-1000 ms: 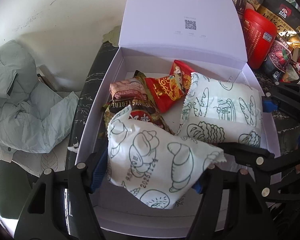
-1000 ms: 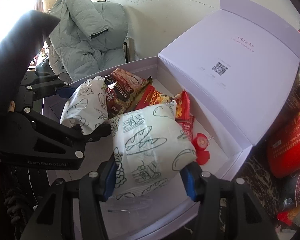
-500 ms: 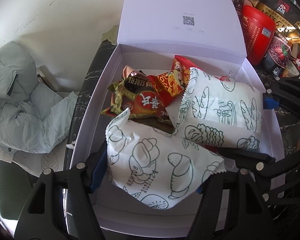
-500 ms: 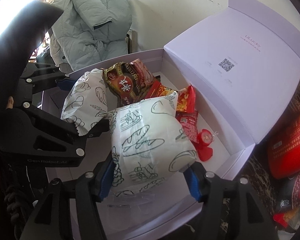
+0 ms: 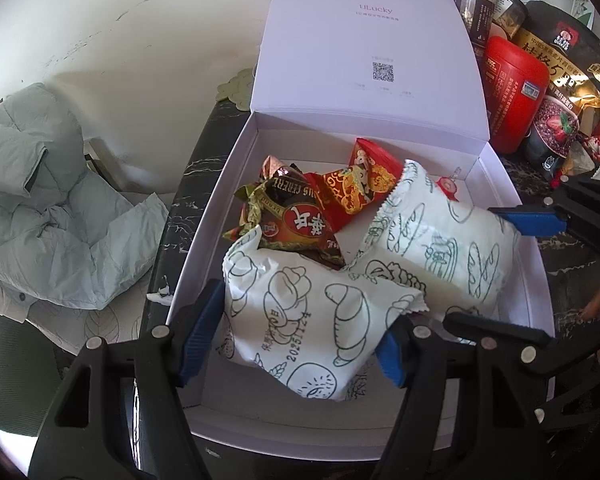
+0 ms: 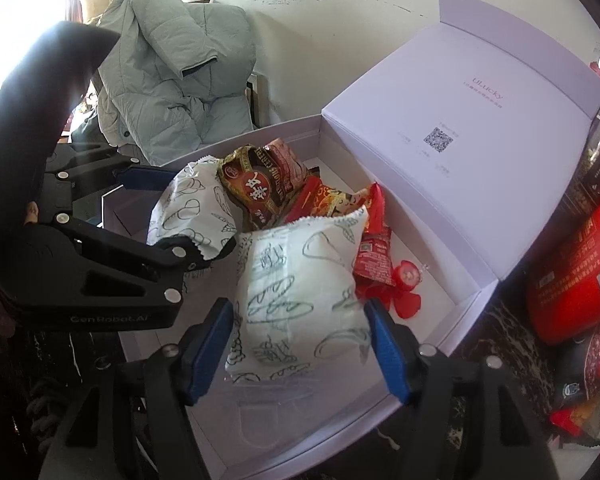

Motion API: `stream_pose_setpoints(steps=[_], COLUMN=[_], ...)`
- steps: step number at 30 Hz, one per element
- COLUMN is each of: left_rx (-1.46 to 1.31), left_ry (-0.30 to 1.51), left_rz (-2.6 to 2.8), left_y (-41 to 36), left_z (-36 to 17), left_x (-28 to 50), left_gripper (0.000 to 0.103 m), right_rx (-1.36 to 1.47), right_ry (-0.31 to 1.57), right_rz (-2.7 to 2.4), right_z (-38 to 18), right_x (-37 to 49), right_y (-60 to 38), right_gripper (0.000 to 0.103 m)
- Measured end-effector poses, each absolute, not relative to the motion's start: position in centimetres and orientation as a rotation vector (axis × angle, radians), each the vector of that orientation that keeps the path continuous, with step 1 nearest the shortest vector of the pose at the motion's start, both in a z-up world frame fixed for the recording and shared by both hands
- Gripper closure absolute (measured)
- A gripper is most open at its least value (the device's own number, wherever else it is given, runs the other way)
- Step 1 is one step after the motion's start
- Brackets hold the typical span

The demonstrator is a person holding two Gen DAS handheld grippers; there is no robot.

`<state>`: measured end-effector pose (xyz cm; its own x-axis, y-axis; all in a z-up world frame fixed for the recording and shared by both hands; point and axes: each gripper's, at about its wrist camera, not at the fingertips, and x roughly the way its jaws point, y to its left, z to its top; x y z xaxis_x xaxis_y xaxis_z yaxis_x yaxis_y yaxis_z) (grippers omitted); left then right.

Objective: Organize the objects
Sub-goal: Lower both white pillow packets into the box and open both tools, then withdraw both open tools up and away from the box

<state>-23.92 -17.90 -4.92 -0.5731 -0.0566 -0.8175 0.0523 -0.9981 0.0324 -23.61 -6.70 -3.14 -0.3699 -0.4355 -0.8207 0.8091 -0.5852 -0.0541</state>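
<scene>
Inside the open lilac cardboard box (image 5: 204, 240), one white bread-printed packet (image 5: 312, 320) was clamped by the left gripper (image 5: 296, 336), while another (image 6: 300, 296) lay between the right gripper's (image 6: 300, 344) just-widened, loosened jaws.

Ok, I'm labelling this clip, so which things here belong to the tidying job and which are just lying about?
Part of the job: white box; nearer bread packet; further bread packet; brown cereal packet; red snack packet.

Lying about, it seems: grey-green jacket; red canister; oat bag; jar.
</scene>
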Motion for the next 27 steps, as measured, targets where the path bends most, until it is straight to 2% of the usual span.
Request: stream_pose_setpoints(steps=[4, 8, 27], left_rx=[1.372, 1.316, 1.179], left_ry=[0.007, 0.011, 0.015], left_rz=[-2.747, -2.757, -2.777], left_y=[-18.0, -18.0, -17.7], left_z=[-3.7, -2.4, 3.0], left_x=[-23.2, -22.3, -17.5], left_gripper=[0.035, 0.027, 0.021], right_rx=[1.031, 1.045, 0.987], right_ry=[0.548, 0.521, 0.454], right_rz=[-2.056, -2.103, -2.230], right_z=[-2.5, -1.9, 3.2], right_x=[-24.0, -24.0, -19.5], right_y=[-6.4, -6.4, -3.6], right_gripper=[0.034, 0.034, 0.034])
